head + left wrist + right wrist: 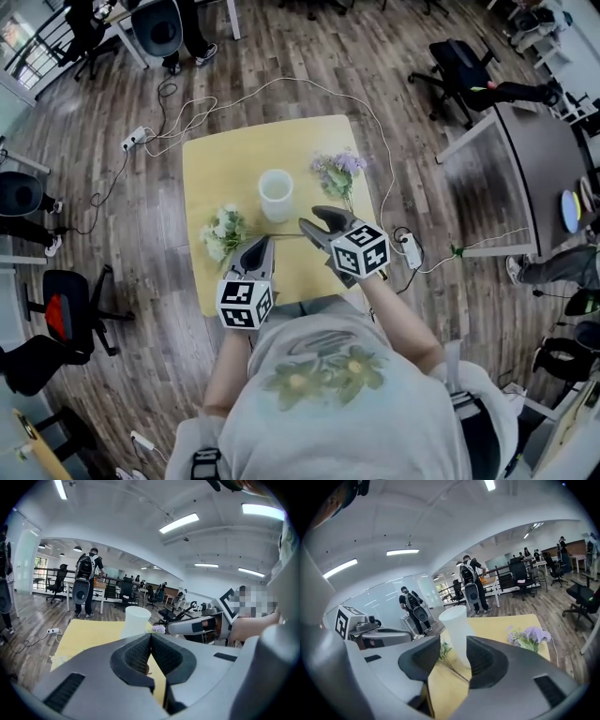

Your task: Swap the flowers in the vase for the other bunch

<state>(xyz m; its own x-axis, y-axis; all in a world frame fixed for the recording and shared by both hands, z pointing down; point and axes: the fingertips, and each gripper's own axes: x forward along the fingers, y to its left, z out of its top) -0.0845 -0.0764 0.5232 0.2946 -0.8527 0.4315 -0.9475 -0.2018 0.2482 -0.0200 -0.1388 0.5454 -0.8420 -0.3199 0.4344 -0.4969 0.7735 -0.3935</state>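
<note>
A white vase (276, 194) stands upright in the middle of the yellow table (216, 155), and I see no flowers in it. A white bunch (222, 234) lies on the table to its front left, stems pointing right. A purple bunch (337, 169) lies to the vase's right. My left gripper (260, 246) is near the table's front edge, just right of the white blooms, its jaws shut (150, 637) and nothing visibly held. My right gripper (311, 217) hovers open just right of the stem ends; the vase (458, 630) and white stems (446, 649) show through its gap (453, 644).
A power strip (411, 251) and cables lie on the wooden floor beside the table. A dark desk (525, 169) stands at the right, with office chairs (459, 66) around. People with backpacks (88, 581) stand at desks beyond the table.
</note>
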